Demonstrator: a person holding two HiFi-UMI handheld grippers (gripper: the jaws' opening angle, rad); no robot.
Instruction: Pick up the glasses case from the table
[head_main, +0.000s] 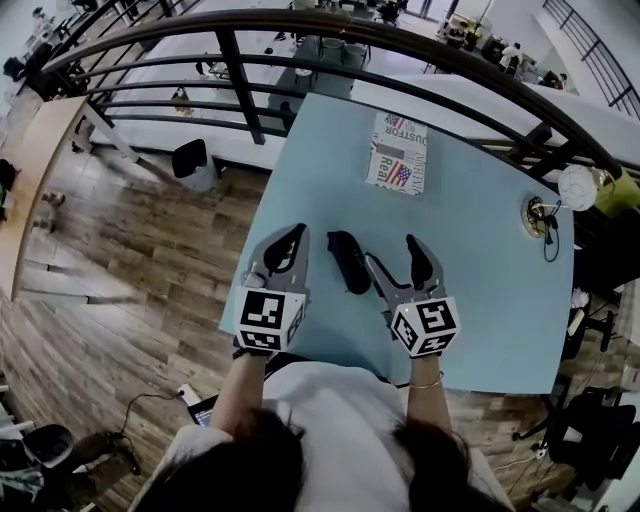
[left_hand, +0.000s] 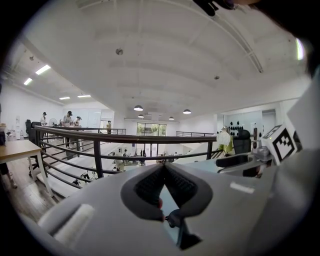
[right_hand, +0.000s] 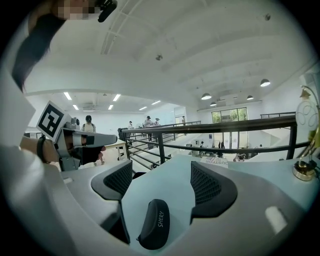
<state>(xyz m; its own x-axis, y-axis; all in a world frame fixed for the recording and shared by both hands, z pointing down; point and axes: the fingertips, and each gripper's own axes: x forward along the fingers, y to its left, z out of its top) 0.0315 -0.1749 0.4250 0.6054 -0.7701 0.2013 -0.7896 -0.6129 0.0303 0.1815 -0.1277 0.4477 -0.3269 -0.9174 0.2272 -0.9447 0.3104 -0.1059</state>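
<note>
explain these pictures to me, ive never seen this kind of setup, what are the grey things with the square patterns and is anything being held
A person at a light blue table has a hand-held two-jaw gripper in each hand; the patterned cubes are part of the grippers. The head view comes from a camera on the person's head, looking down. The other two views come from cameras riding on each gripper, looking along its jaws. On the table lie a black glasses case, a printed packet and what looks like a small lamp. The left gripper is shut and empty. The right gripper is open; the case shows between its jaws, untouched. Nothing is held.
</note>
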